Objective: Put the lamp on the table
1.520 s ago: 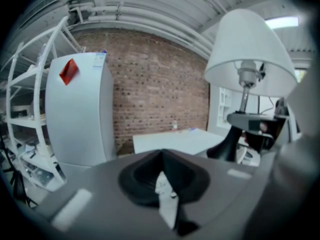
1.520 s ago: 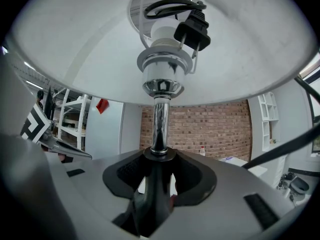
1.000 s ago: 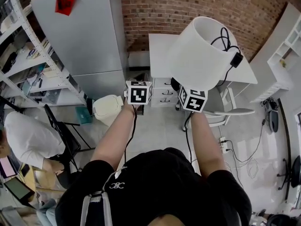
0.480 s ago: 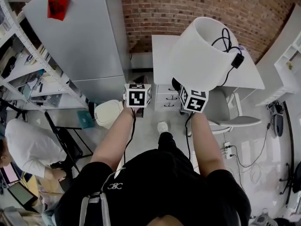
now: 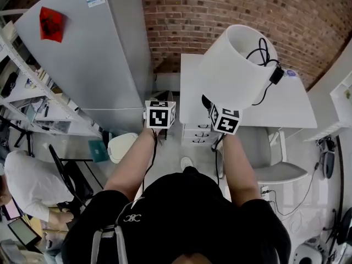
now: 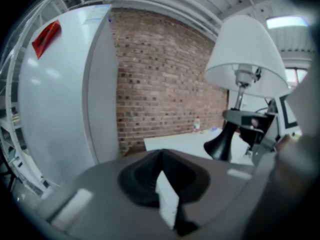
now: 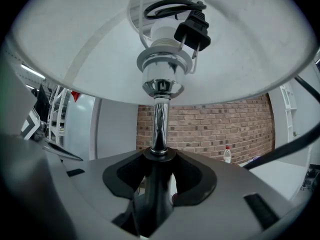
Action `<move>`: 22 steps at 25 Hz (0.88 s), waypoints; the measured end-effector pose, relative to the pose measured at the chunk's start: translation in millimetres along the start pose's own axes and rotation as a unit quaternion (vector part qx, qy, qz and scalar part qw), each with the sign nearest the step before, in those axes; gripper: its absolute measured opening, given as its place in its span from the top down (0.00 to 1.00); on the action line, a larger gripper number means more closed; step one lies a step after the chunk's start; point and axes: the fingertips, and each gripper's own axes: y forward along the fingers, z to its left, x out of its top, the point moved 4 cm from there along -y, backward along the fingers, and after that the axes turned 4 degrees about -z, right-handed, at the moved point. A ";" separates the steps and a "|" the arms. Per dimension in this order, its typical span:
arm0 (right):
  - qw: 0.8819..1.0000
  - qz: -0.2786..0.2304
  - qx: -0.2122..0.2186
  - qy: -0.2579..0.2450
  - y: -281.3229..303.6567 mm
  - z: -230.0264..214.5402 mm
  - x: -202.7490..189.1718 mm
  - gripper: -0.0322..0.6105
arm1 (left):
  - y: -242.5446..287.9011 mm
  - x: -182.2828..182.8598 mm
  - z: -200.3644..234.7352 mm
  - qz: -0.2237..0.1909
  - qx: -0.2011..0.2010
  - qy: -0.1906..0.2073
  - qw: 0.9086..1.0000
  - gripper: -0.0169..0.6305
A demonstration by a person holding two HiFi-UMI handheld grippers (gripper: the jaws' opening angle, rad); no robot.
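The lamp, with a white shade (image 5: 234, 65), a chrome stem (image 7: 159, 119) and a black base, hangs upright in front of me. My right gripper (image 5: 215, 106) is shut on the black neck of its base (image 7: 152, 194). The lamp's cord is coiled inside the shade and its plug (image 5: 276, 73) hangs over the rim. The white table (image 5: 300, 100) stands by the brick wall, just beyond and below the lamp. My left gripper (image 5: 160, 113) is held beside the lamp at the left, apart from it, jaws together on nothing (image 6: 167, 204). From that gripper the lamp (image 6: 245, 59) shows at the right.
A tall grey cabinet (image 5: 93, 48) stands left of the table, metal shelves (image 5: 22, 87) further left. A white drawer unit (image 5: 198, 135) sits under the table, a grey chair (image 5: 275, 155) before it, a bin (image 5: 122, 146) on the floor. A seated person (image 5: 25, 175) is at lower left. A bottle (image 6: 197, 125) stands on the table.
Both grippers and the lamp have come closer to the table and the brick wall. The chair and the bin have slid lower in the head view.
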 end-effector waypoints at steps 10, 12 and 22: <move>0.999 0.011 0.039 0.003 126.1 -17.0 -19.0 0.72 | 96.4 28.5 31.9 0.012 0.036 -0.005 0.999 0.98; 0.999 0.011 0.048 0.005 151.4 -19.5 -26.2 0.72 | 113.7 31.4 40.8 0.013 0.045 -0.014 0.999 0.98; 0.996 0.048 0.077 0.026 264.6 -20.5 -89.2 0.72 | 179.7 30.9 75.9 0.042 0.080 -0.041 0.995 0.98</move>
